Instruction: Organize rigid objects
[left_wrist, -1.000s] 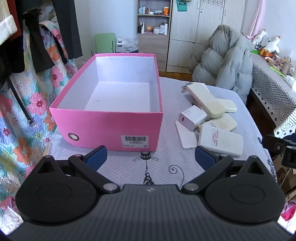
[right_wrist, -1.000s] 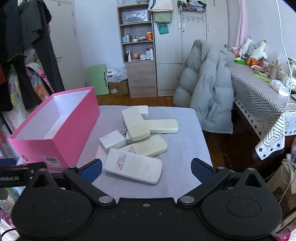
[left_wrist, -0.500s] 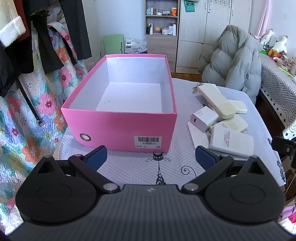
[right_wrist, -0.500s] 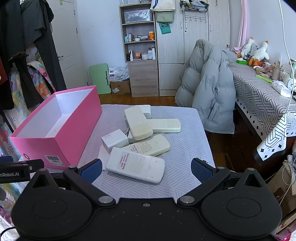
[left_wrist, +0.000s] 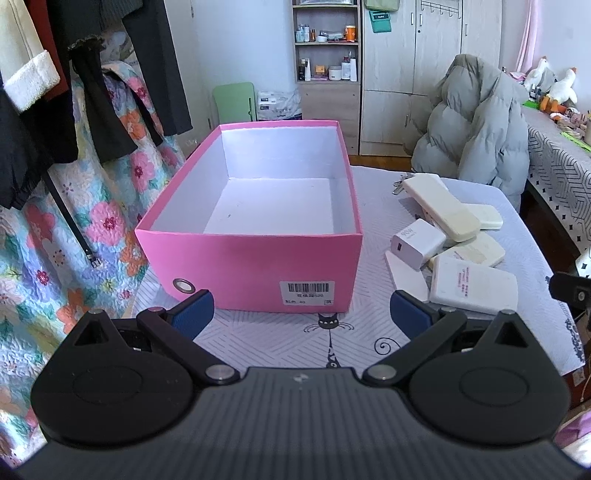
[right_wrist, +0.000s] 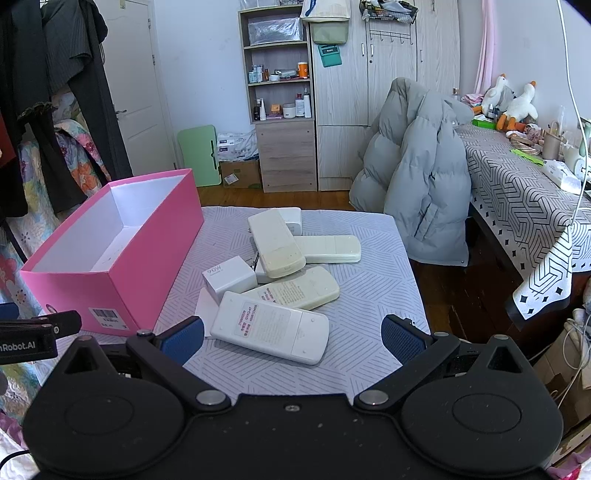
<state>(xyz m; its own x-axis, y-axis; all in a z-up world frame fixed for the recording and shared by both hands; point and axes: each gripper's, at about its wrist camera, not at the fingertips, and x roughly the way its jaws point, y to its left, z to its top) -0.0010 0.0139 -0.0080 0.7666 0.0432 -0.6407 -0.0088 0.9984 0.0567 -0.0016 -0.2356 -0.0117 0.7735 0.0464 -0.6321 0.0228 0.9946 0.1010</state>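
An empty pink box (left_wrist: 255, 258) (right_wrist: 110, 273) with a white inside stands on the left of the patterned table. To its right lies a pile of several white remotes, the nearest one face down (right_wrist: 269, 326) (left_wrist: 474, 284), with a white 90W charger (right_wrist: 229, 278) (left_wrist: 417, 243) beside it. My left gripper (left_wrist: 301, 314) is open, just short of the box's near wall. My right gripper (right_wrist: 291, 338) is open too, hovering over the nearest remote with nothing between its fingers.
A grey puffer jacket (right_wrist: 413, 184) hangs at the table's far right corner. A second table with a geometric cloth (right_wrist: 517, 195) stands to the right. Clothes and a floral quilt (left_wrist: 55, 221) hang on the left. A bare strip of tablecloth (left_wrist: 295, 339) lies before the box.
Both grippers have shifted a little: the left view now faces the box more squarely, and the right gripper has crept closer to the nearest remote. Nothing was grasped.
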